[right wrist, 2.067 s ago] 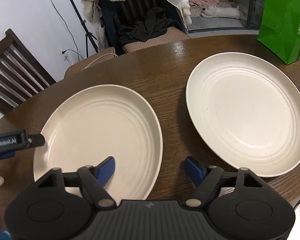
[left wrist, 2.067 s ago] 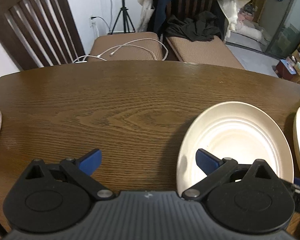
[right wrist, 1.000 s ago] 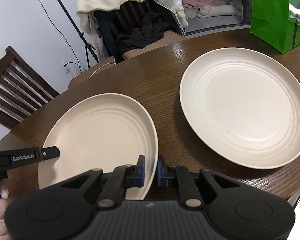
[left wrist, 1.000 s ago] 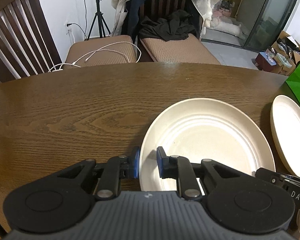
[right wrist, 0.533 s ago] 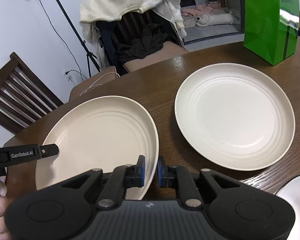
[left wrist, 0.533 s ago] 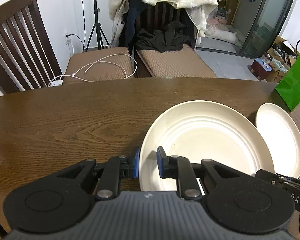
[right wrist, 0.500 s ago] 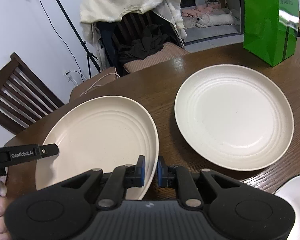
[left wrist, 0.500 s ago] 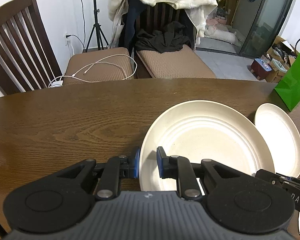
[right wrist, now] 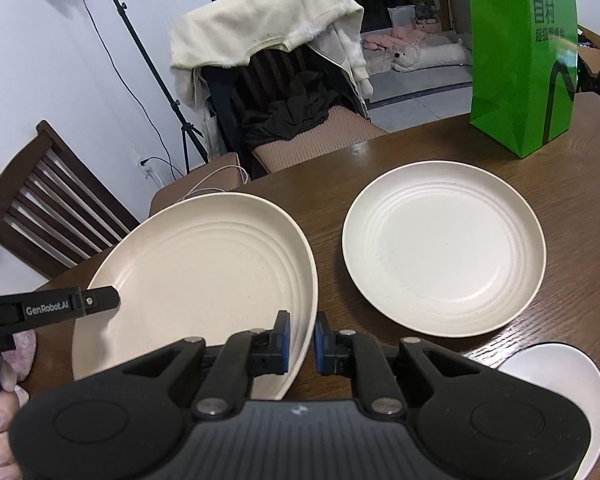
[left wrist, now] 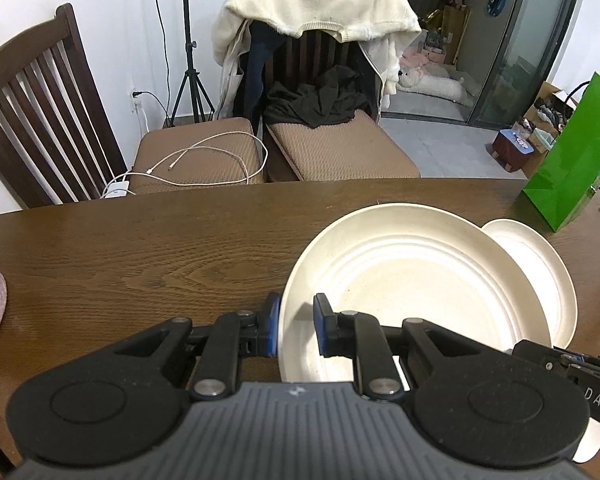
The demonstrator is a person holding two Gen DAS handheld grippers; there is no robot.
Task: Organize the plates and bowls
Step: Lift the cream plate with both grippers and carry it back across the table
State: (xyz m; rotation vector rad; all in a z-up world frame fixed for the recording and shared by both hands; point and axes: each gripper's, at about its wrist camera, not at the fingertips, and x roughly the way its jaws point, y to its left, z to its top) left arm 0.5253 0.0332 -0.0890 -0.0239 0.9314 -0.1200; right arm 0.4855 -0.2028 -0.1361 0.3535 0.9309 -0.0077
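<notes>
Both claws, left (left wrist: 296,330) and right (right wrist: 301,342), pinch one plate (right wrist: 204,276), seemingly lifted.

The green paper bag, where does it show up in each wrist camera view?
Left wrist view: green paper bag at the right edge, standing on the table beyond the plates.
Right wrist view: green paper bag at upper right, behind the flat plate.
Shared landmark: the chair draped with a cream garment.

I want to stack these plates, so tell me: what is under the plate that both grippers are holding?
The held plate, clamped by the left gripper and right gripper, hangs over the wooden table. In the left view it overlaps the second plate. Anything directly beneath is covered.
</notes>
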